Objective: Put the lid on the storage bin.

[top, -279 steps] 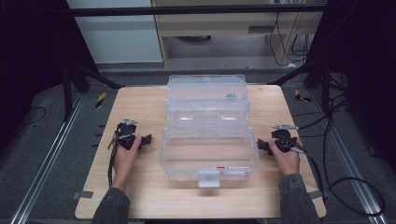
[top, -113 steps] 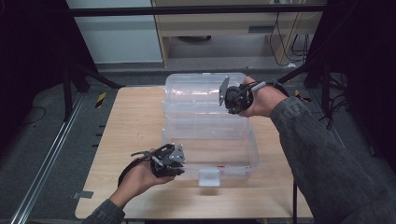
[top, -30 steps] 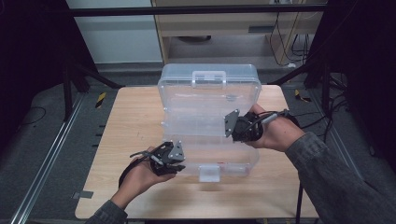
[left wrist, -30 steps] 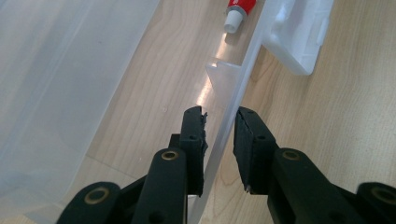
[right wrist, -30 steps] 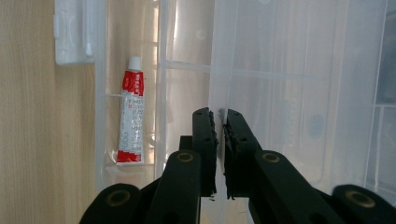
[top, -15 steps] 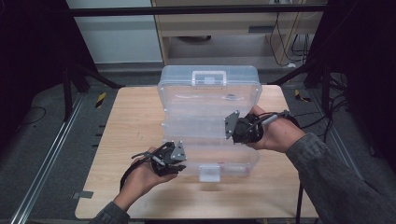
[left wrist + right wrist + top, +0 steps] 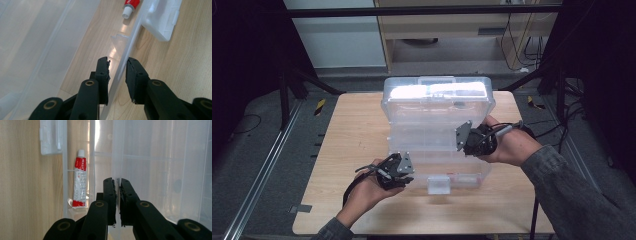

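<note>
You are at a light wooden table (image 7: 337,150) with a clear plastic storage box (image 7: 437,150) in front of you, its hinged lid (image 7: 437,102) raised partway and tilted up toward the far side. Your right gripper (image 7: 472,140) is pinched on the lid's right edge, and in the right gripper view (image 7: 116,195) the 2 jaws sit almost together with only the thin clear wall between them. Your left gripper (image 7: 393,170) is at the box's front left corner; in the left gripper view (image 7: 117,75) its jaws straddle the base's thin rim with a small gap on each side, so it looks parted around the rim rather than clamped, though I cannot tell whether either pad touches it. Inside the base, near the front wall, lies 1 small red and white tube (image 7: 79,182) with a white cap, close to the white latch (image 7: 438,184) at the front centre. The likely risks, as a judgement: the lid is smooth and thin, so it could slip from the right jaws and drop shut if you tilt your wrist; and because the left jaws are not clearly gripping, the light base could slide or lift off the table as the lid swings, rolling the tube about.
</note>
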